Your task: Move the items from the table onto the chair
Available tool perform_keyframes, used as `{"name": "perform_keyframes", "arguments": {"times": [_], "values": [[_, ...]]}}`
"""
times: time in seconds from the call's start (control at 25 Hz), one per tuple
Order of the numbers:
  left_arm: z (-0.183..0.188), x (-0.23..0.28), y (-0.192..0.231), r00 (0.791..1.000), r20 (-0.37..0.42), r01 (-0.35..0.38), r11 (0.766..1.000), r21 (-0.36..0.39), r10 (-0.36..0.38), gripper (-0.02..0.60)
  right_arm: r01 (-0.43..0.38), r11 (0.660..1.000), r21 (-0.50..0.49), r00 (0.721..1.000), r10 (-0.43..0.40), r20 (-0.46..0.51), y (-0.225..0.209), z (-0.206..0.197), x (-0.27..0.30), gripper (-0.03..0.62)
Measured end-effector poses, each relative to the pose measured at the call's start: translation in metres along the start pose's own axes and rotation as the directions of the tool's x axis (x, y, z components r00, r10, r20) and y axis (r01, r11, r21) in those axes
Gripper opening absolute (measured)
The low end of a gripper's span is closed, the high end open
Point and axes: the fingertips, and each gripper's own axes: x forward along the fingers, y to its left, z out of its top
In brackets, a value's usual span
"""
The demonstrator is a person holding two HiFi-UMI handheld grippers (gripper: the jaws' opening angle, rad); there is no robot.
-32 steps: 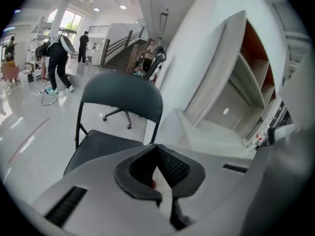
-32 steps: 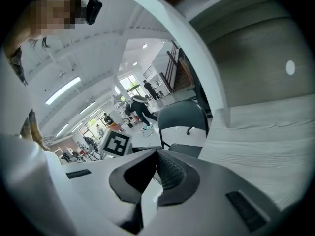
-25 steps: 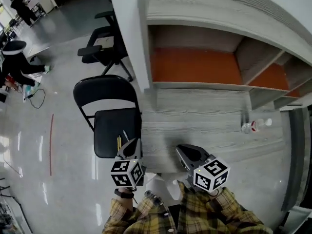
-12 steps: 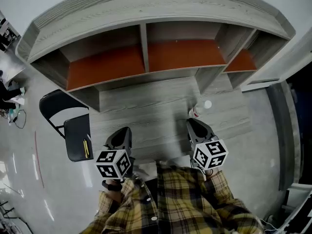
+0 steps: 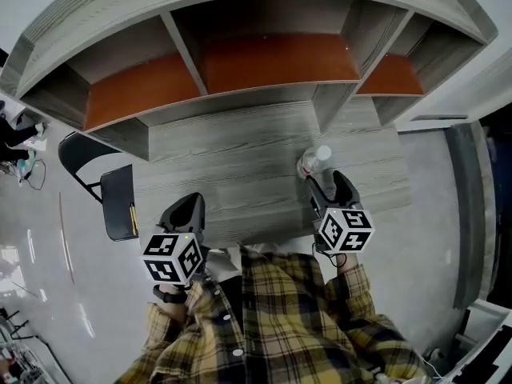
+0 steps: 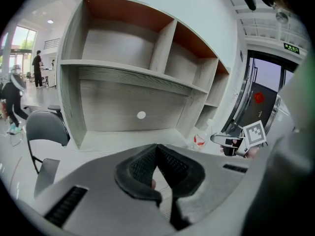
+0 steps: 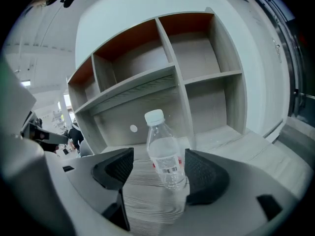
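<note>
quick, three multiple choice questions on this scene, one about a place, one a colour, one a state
1. Where does the water bottle stand?
A. on the chair seat
B. on the table, just ahead of the right gripper
C. on an upper shelf

2. What colour is the bottle's cap?
A. red
B. blue
C. white

3. How do the jaws of the left gripper stand?
A. shut, nothing held
B. wide apart
C. shut on the bottle

Answers:
1 B: the head view shows it upright on the wood-grain top before that gripper, whose jaws have just been opening with nothing gripped yet.
2 C: the right gripper view shows a white cap.
3 A: the left gripper view shows the pads together.
</note>
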Motion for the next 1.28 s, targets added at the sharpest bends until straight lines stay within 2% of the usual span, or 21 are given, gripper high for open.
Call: {"name": "perform_keyframes", "arguments": {"times": [0.16, 0.28, 0.56, 0.76, 0.88, 1.12, 1.28], "values": [[-0.007, -0.006, 0.002, 0.999, -0.012, -0.032, 0.999, -0.006, 0.032, 0.005, 0.014, 1.000, -0.006, 0.999, -0.014, -0.045, -0.006, -0.017, 0.019, 0.342], [-0.012, -0.010, 0.003, 0.999, -0.017, -0.048, 0.999, -0.016, 0.048, 0.005, 0.016, 1.000, -0.012, 0.998, -0.017, -0.053, -0.007, -0.022, 0.035, 0.347], [-0.024, -0.016, 0.000, 0.996, -0.028, -0.081, 0.996, -0.036, 0.080, 0.005, 0.053, 0.999, -0.006, 0.998, -0.053, -0.020, -0.021, -0.026, 0.067, 0.346], [-0.027, -0.021, 0.005, 0.995, -0.019, -0.103, 0.993, -0.064, 0.102, 0.005, 0.094, 0.988, -0.120, 0.996, -0.094, 0.006, -0.025, -0.019, 0.075, 0.342], [-0.028, -0.023, 0.005, 0.994, -0.010, -0.113, 0.991, -0.074, 0.113, 0.005, 0.099, 0.984, -0.149, 0.995, -0.099, 0.009, -0.024, -0.019, 0.076, 0.323], [-0.031, -0.031, 0.008, 0.992, 0.006, -0.125, 0.988, -0.093, 0.126, 0.005, 0.064, 0.995, -0.080, 0.998, -0.065, -0.009, -0.019, -0.018, 0.070, 0.307], [-0.032, -0.045, 0.025, 0.987, 0.025, -0.152, 0.981, -0.120, 0.157, 0.005, 0.016, 0.995, -0.098, 1.000, -0.018, -0.020, 0.003, -0.015, 0.064, 0.308]]}}
